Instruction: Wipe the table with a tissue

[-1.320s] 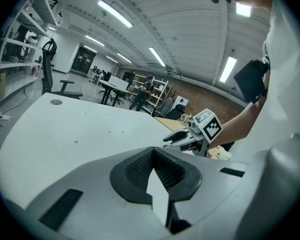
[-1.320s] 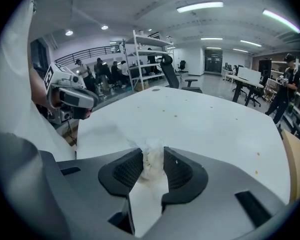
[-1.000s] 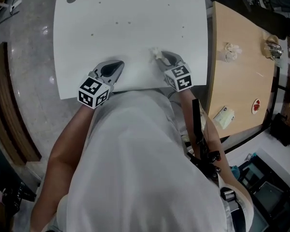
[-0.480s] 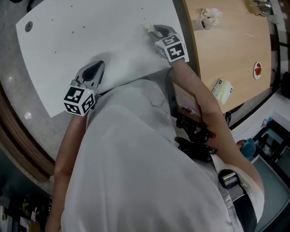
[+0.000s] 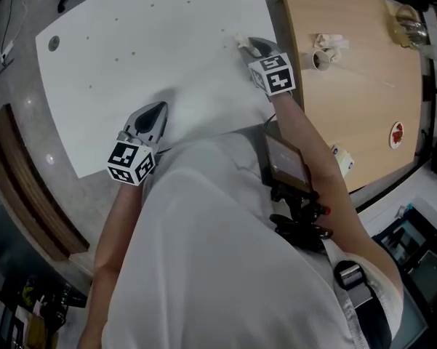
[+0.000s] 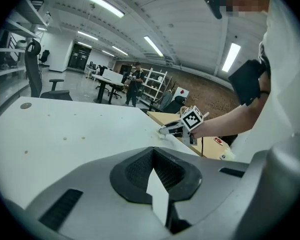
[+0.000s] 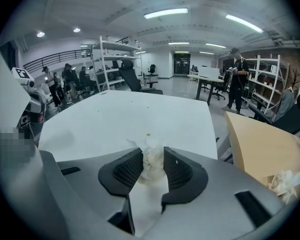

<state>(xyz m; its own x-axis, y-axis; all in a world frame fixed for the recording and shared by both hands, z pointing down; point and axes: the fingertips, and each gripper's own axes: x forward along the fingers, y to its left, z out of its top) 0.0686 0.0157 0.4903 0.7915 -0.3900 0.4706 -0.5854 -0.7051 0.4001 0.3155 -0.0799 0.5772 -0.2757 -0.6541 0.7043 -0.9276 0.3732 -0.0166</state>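
The right gripper [image 5: 253, 44] has its jaws partly closed on a small crumpled tissue [image 7: 152, 163]. The wad is pinched between the ribbed pads, with only a little poking past the tips. The gripper sits low over the white table [image 5: 167, 42], just beside the right edge of the surface, and the tissue appears to meet the top there. The left gripper [image 5: 158, 110] has its jaws drawn together on nothing and lies at the near edge, well apart from the other. The main risk, as I judge it, is that so little tissue stands proud of the jaws. Pressing down may drag the hard tips over the surface instead of the paper, or friction may pull the wad out of the pinch. A stroke carried further right would run off the edge into the narrow gap before the wooden table [image 5: 349, 107], where a crumpled wad [image 5: 326, 43] and other small things lie. Open room lies the other way. Toward its far and left edges the surface carries only small brown specks [image 5: 134, 52] and a round grommet [image 5: 53, 43] near the far left corner, so sweeps that way have nothing to hit. The near edge is crowded by the person's body and the left gripper.
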